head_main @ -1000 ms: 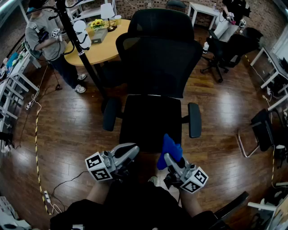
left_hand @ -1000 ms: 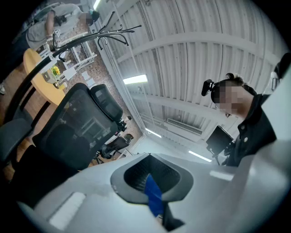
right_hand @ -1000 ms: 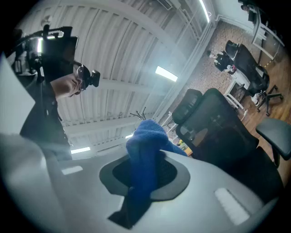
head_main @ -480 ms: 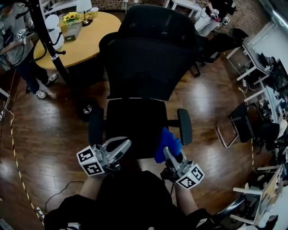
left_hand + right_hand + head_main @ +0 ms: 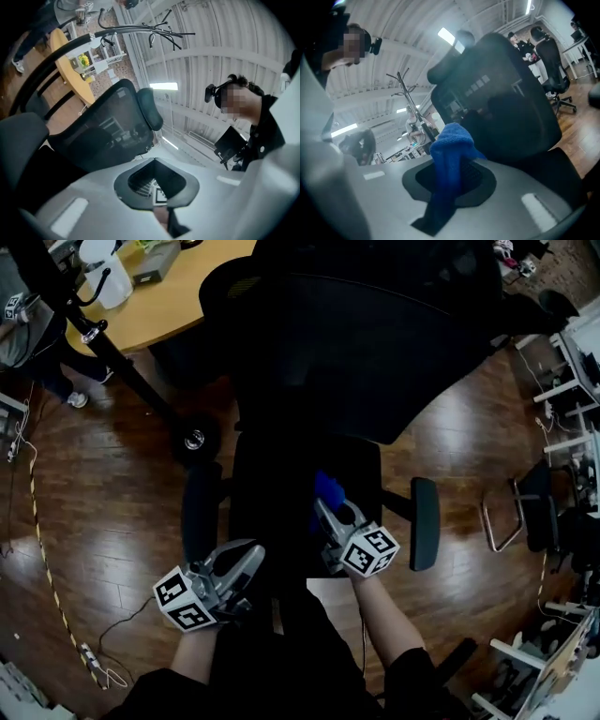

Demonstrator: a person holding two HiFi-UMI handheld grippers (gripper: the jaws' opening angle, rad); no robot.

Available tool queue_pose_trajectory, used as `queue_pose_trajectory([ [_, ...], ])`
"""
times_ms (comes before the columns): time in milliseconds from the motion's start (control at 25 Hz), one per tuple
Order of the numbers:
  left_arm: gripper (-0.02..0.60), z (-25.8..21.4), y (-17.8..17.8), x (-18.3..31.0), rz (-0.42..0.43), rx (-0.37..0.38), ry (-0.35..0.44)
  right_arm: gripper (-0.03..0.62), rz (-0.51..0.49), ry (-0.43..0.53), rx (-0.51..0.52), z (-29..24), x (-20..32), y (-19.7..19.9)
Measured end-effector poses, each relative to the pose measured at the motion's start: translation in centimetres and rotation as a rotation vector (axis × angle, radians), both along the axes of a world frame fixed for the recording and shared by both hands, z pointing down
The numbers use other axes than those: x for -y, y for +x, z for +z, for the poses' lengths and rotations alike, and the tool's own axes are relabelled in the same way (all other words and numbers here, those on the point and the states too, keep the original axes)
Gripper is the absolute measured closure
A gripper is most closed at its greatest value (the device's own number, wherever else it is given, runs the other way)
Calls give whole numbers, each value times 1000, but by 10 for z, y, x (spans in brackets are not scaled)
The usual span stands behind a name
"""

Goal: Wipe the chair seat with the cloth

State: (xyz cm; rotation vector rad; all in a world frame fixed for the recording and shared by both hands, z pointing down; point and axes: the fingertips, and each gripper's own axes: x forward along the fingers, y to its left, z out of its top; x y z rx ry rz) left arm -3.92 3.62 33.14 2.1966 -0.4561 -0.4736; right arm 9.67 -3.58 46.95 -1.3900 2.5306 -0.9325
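The black office chair fills the head view, its seat [image 5: 281, 474] below the mesh backrest [image 5: 375, 343]. My right gripper [image 5: 330, 507] is over the middle right of the seat, shut on a blue cloth [image 5: 325, 487] that sticks out past its fingertips. In the right gripper view the cloth [image 5: 450, 145] stands folded between the jaws of the right gripper [image 5: 451, 183], with the backrest [image 5: 506, 103] just beyond. My left gripper [image 5: 242, 563] hangs at the seat's front left corner, shut with nothing in it. The left gripper view shows this gripper [image 5: 157, 187] aimed at the backrest [image 5: 103, 131].
Armrests [image 5: 200, 512] [image 5: 424, 521] flank the seat. A round wooden table [image 5: 164, 306] and a coat-stand pole [image 5: 103, 343] with its base [image 5: 194, 439] stand at back left. A person [image 5: 19, 324] is at the far left. Desks and another chair [image 5: 539, 512] line the right side.
My right gripper has carried the cloth forward from the seat's front edge to over the seat. The head view has come closer to the chair. The left gripper stays by the front left corner.
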Motion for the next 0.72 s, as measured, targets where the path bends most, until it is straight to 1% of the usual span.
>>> queue_pose_trajectory([
  [80,580,23,-5,4,-56,-17,-49,534,-42,-50,-41,48,42,-4],
  [160,580,38,-8,4,-102,-22,-79,534,-83,-90,-81,86,81,-15],
  [240,580,47,-15,4,-141,-16,-91,534,-140,-121,-131,116,117,-40],
  [360,580,58,-30,8,-191,-4,-90,534,-216,-171,-209,159,160,-88],
  [520,580,74,-55,12,-258,12,-97,534,-297,-268,-342,215,185,-144],
  [600,580,77,-65,13,-271,13,-101,534,-301,-307,-394,235,185,-156],
  [720,580,79,-72,11,-274,14,-102,533,-281,-292,-409,239,183,-159],
])
